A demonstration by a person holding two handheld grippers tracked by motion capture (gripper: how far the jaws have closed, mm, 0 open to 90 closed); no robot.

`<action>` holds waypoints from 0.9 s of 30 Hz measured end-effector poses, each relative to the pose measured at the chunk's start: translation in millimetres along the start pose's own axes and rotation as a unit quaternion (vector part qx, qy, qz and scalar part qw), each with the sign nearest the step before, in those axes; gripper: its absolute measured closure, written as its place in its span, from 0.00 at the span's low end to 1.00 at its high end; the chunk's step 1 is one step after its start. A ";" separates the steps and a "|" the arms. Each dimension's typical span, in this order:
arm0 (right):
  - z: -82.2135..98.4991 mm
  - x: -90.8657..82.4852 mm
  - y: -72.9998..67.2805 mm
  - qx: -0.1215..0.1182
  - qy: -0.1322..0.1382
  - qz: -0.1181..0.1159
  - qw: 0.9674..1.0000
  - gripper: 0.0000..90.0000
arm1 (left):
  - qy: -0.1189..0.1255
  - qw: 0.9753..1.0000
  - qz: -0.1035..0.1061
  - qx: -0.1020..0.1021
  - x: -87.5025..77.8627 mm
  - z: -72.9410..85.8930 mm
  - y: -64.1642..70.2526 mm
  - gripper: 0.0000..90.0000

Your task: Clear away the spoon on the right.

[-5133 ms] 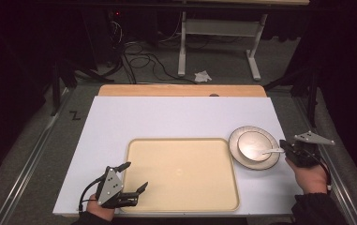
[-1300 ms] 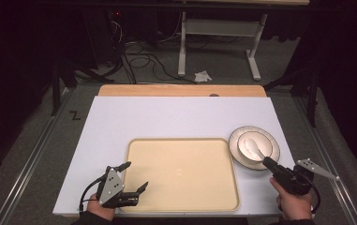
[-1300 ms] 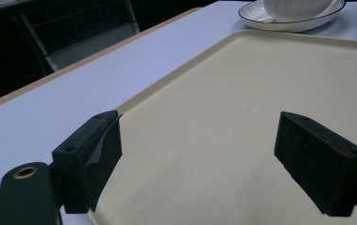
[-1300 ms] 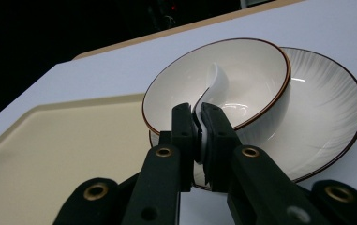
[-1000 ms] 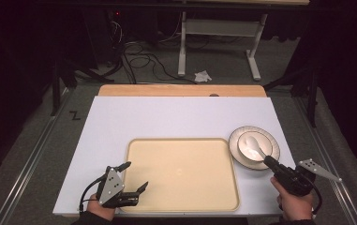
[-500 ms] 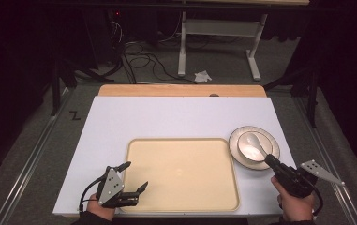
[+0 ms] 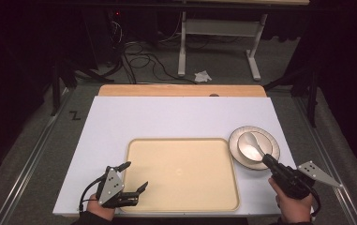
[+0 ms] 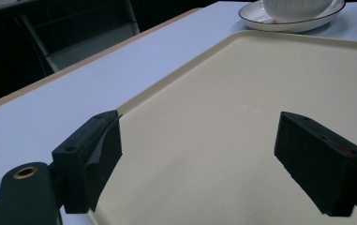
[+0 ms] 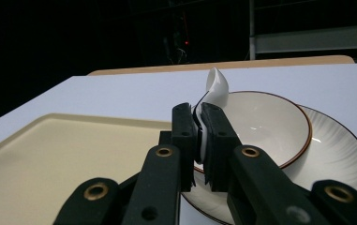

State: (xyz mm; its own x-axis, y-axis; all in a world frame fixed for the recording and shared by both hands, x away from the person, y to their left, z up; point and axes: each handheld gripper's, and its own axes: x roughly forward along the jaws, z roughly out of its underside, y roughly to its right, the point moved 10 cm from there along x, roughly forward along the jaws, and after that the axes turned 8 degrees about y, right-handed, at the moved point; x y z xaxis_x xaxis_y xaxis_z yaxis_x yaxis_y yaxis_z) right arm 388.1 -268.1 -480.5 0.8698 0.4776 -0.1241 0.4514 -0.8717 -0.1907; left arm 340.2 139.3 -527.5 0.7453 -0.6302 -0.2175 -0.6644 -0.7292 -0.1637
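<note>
Rising from between the closed jaws of the right gripper (image 9: 198, 140), a white spoon (image 9: 215, 90) is held by its handle, its scoop lifted above a white bowl (image 9: 265, 124) with a dark rim line. The bowl is seated on a ribbed white saucer (image 9: 340, 161), also edged with a dark line. In the high view the spoon (image 7: 252, 146) is seen over the bowl and saucer (image 7: 270, 138), which stand on the white table (image 7: 176, 117) just beside the right edge of a beige tray (image 7: 183, 173). The right gripper (image 7: 271, 161) is held by a hand (image 7: 294, 208) near the table's near right corner, with its grey three-cornered plate pointing outward to the right.

The tray is laid flat toward the near edge of the table, and nothing is seen on it. At its near left corner the left gripper (image 7: 131, 176) is held with its jaws spread wide and nothing between them; in the left gripper view the left gripper (image 8: 198, 154) is seen low over the tray (image 8: 241, 108), one jaw at the tray's rim, the other above its surface, with the bowl and saucer (image 8: 291, 18) beyond the far edge. A strip of bare wood (image 7: 181, 90) is visible along the table's far side.
</note>
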 end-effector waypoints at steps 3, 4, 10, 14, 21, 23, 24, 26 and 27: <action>-1.3 0.2 -2.8 0.000 0.003 -0.004 1.000 0.96 | 0.001 1.000 -0.001 -0.001 -0.2 -0.1 -0.1 0.18; -1.6 0.2 -3.4 0.000 0.004 -0.004 1.000 0.96 | 0.001 1.000 0.000 -0.001 -0.2 -0.1 -0.1 0.18; -2.2 0.3 -6.9 -0.002 0.007 -0.012 1.000 0.96 | -0.001 1.000 0.000 0.001 0.0 0.1 0.0 0.18; -2.3 1.2 -13.0 -0.008 0.007 -0.023 1.000 0.96 | -0.002 1.000 0.000 0.001 0.1 0.3 -0.1 0.18; 1.3 6.4 -28.1 -0.013 0.001 -0.042 0.999 0.96 | -0.001 1.000 0.001 0.001 0.8 0.5 0.3 0.18; 2.5 7.9 -31.9 -0.013 -0.001 -0.049 0.999 0.96 | -0.001 1.000 0.001 0.000 0.6 0.5 0.1 0.18; 2.9 8.9 -33.6 -0.015 -0.001 -0.051 0.999 0.96 | -0.001 1.000 0.000 0.000 0.5 0.5 0.1 0.18; 4.2 10.5 -37.4 -0.015 -0.004 -0.056 0.998 0.96 | -0.001 1.000 0.001 0.000 0.6 0.5 0.1 0.18; 4.8 11.3 -39.3 -0.015 -0.004 -0.059 0.998 0.96 | -0.001 1.000 0.001 0.001 0.6 0.5 0.1 0.18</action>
State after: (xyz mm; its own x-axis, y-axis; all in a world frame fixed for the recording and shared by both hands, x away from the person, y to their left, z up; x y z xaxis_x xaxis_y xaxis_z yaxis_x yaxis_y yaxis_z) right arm 379.3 -227.9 -479.1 0.8090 0.5773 -0.1107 0.5559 -0.8126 -0.1751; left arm 340.5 138.9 -528.1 0.7444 -0.6304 -0.2200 -0.6653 -0.7282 -0.1645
